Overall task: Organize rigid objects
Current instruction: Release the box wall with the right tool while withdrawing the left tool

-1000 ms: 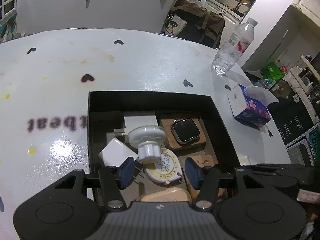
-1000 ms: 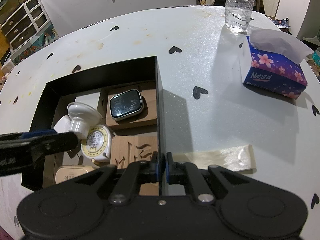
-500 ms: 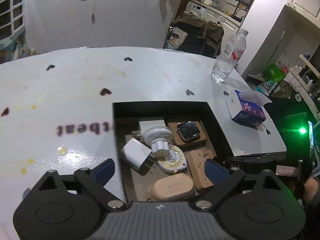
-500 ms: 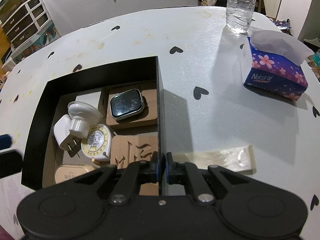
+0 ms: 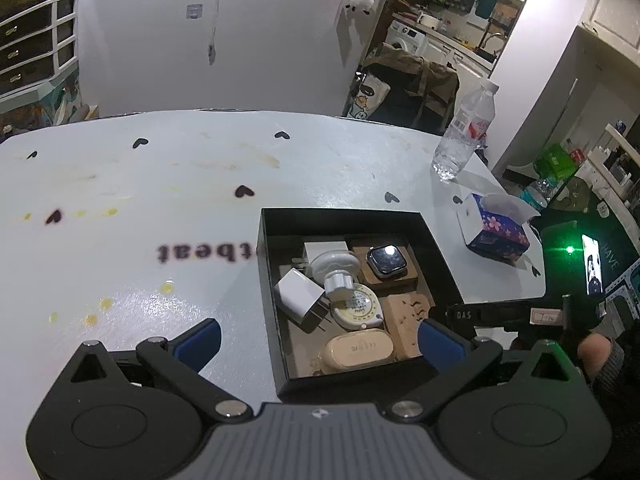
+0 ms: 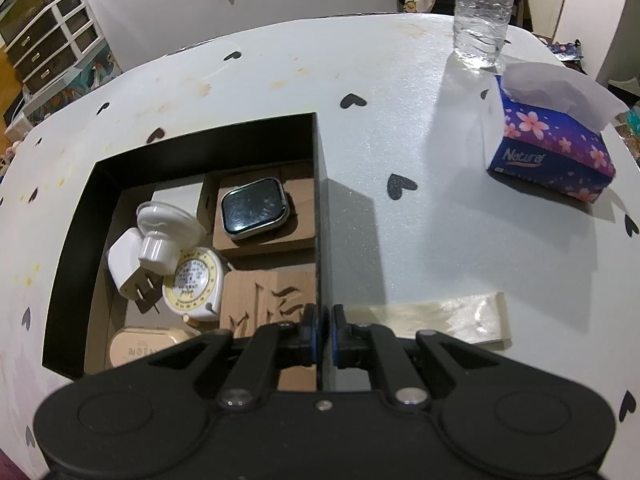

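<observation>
Black cardboard box [image 6: 192, 152] on a heart-dotted white table [image 5: 200, 184] holds the sorted items: smartwatch [image 6: 254, 208], tape measure [image 6: 194, 284], white charger plug [image 6: 124, 260], suction mount [image 6: 168, 232] (leaning on the plug). Left gripper [image 5: 318, 338] hangs spread wide and empty above; right gripper [image 6: 324, 330], jaws opening, straddles the box's right wall.
</observation>
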{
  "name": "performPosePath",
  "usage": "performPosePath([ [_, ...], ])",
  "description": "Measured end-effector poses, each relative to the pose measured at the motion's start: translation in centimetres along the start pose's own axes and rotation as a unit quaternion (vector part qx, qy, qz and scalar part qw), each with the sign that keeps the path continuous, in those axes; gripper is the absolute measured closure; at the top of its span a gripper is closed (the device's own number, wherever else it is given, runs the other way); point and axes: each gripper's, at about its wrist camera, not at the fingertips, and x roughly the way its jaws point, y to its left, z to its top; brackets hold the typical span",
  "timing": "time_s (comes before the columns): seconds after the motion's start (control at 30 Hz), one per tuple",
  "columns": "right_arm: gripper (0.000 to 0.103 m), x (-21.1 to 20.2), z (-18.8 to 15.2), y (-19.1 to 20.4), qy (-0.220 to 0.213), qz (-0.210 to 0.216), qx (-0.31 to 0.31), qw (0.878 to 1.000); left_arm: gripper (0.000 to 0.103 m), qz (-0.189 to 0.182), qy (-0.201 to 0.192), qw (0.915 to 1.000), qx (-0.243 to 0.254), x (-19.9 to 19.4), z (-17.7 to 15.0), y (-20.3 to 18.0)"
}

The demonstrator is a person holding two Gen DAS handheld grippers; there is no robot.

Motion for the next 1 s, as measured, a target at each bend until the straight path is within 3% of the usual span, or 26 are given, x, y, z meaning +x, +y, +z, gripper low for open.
performPosePath([
  [0.07, 0.063, -0.8, 0.1, -0.3, -0.012, -0.008, 0.005, 1.000, 0.000, -0.002, 0.000, 1.0000, -0.006, -0.1, -0.1, 0.3],
  [0.4, 0.050, -9.9, -1.3, 0.3, -0.130, 0.013, 0.010, 0.991, 0.000, -0.015, -0.013, 0.9998, -0.006, -0.4, -0.5, 0.8],
  [0.57, 0.037, -13.1, -3.0, 0.8, -0.173, 0.003, 0.000, 0.985, 0.000, -0.011, -0.026, 0.9996, -0.002, -0.9, -1.0, 0.0],
  [0.7, 0.029, -14.2, -4.5, -0.1, -0.196, -0.009, 0.000, 0.981, 0.000, 0.007, -0.051, 0.9987, 0.000, -1.6, -1.9, -0.8],
  [0.93, 0.002, -15.8, -7.7, -1.2, -0.213, -0.018, -0.021, 0.977, 0.000, 0.041, -0.075, 0.9963, -0.009, -2.9, -4.7, -2.4],
  [1.0, 0.002, -16.5, -8.8, -1.3, -0.221, -0.020, -0.030, 0.975, 0.000, 0.043, -0.077, 0.9960, -0.010, -3.3, -5.6, -2.9],
])
